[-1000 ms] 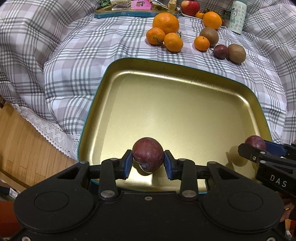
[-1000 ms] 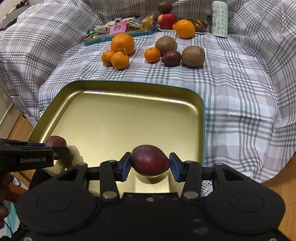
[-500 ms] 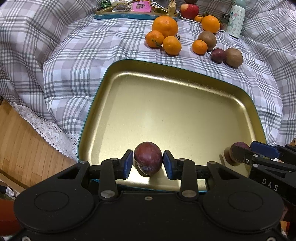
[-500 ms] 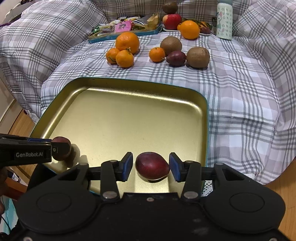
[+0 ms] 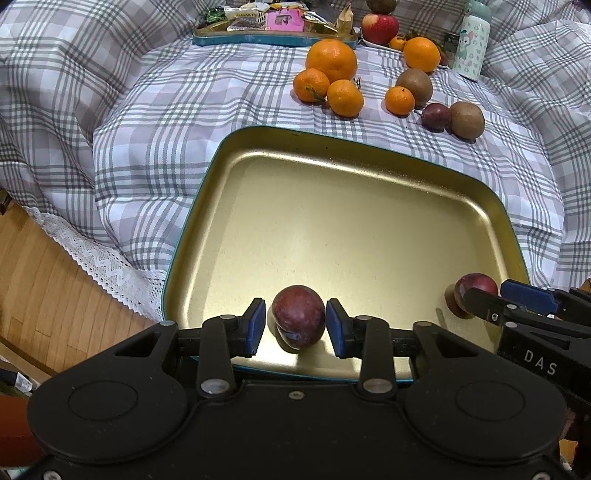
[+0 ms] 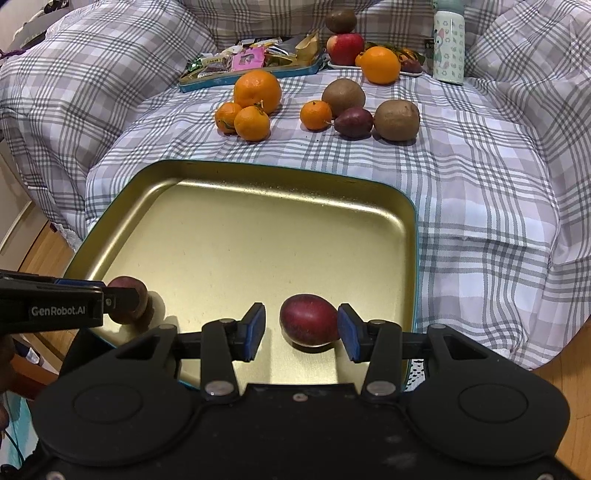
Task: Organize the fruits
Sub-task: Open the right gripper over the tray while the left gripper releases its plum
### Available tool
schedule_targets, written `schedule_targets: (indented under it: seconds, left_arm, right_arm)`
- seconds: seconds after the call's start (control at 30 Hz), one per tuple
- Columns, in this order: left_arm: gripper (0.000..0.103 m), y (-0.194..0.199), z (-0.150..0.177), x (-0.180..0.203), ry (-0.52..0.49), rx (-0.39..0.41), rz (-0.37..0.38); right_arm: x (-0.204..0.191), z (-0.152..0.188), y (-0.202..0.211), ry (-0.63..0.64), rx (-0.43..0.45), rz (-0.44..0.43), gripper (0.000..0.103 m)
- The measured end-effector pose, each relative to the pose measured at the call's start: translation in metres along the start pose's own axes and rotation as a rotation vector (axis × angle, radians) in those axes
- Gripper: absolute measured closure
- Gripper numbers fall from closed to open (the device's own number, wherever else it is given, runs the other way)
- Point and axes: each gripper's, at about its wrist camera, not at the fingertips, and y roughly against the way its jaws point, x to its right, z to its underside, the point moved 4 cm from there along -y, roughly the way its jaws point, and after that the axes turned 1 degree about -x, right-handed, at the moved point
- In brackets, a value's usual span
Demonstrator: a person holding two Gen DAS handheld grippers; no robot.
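A gold tray [image 5: 351, 229] [image 6: 240, 236] lies on the checked cloth. Two dark red fruits rest on its near part. One dark red fruit [image 5: 298, 317] sits between the blue pads of my left gripper [image 5: 295, 325], with a thin gap on each side. The other dark red fruit [image 6: 308, 319] lies inside my right gripper [image 6: 301, 326], clear of the left pad and right at the right pad. Each gripper also shows in the other's view, the right gripper [image 5: 484, 291] and the left gripper [image 6: 122, 295], each around its fruit.
Beyond the tray lie several oranges [image 5: 330, 61], two kiwis [image 5: 466, 120] and another dark red fruit [image 5: 436, 115]. Farther back are a snack tin [image 5: 273, 37], an apple [image 5: 379, 27] and a bottle [image 5: 474, 46]. Wooden floor [image 5: 44, 295] shows past the cloth's left edge.
Both fruits were clamped between the pads and a little above the tray. Now they rest on the tray floor and sit lower between the fingers, with gaps beside them.
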Motion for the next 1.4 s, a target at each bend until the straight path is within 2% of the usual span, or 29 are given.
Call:
schedule_targets:
  seconds: [0.73, 1.4]
  left_arm:
    - [0.058, 0.012, -0.005, 0.005, -0.023, 0.085, -0.027]
    - [0.058, 0.006, -0.016, 0.004, -0.042, 0.074, -0.045]
  right_arm:
    - [0.011, -0.007, 0.008, -0.081, 0.052, 0.009, 0.056]
    - [0.027, -0.015, 0.003, -0.14, 0.043, 0.021, 0.056]
